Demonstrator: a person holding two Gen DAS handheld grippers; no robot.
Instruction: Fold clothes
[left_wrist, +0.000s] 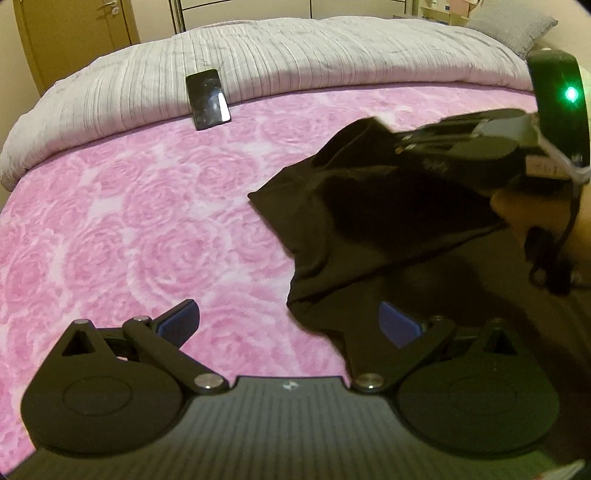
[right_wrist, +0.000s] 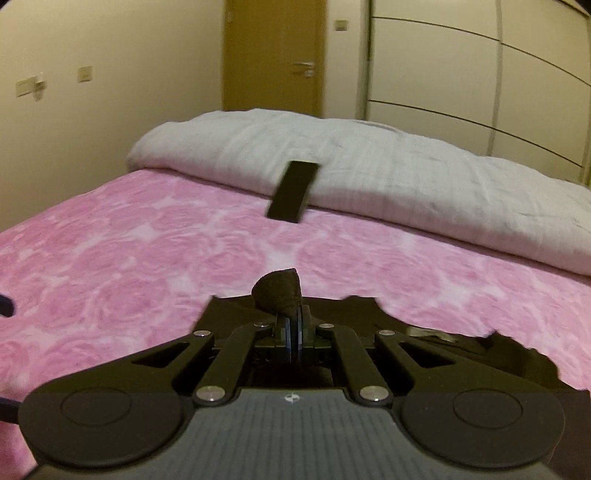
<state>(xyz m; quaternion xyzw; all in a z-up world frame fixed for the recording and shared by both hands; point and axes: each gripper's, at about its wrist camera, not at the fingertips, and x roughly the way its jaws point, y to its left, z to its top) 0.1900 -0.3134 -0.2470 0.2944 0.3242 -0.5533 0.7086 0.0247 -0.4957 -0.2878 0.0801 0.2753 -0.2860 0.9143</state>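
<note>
A black garment (left_wrist: 369, 221) lies partly spread on the pink rose-patterned blanket (left_wrist: 129, 221), one corner lifted. In the left wrist view my right gripper (left_wrist: 399, 144) comes in from the upper right, pinching that raised corner. The right wrist view shows my right gripper (right_wrist: 295, 321) shut on a bunched fold of the black garment (right_wrist: 277, 291), which sticks up past the blue pads. My left gripper (left_wrist: 288, 323) stands open low over the garment's near edge. Its right pad (left_wrist: 397, 325) is above the black cloth and its left pad (left_wrist: 181, 321) above the blanket, neither pressing.
A black phone (left_wrist: 207, 99) leans against the rolled grey duvet (left_wrist: 295, 59) at the bed's far side, also the phone (right_wrist: 293, 192) in the right wrist view. A grey pillow (left_wrist: 513, 26) sits far right. A door (right_wrist: 273, 55) and wardrobe (right_wrist: 461, 74) stand behind.
</note>
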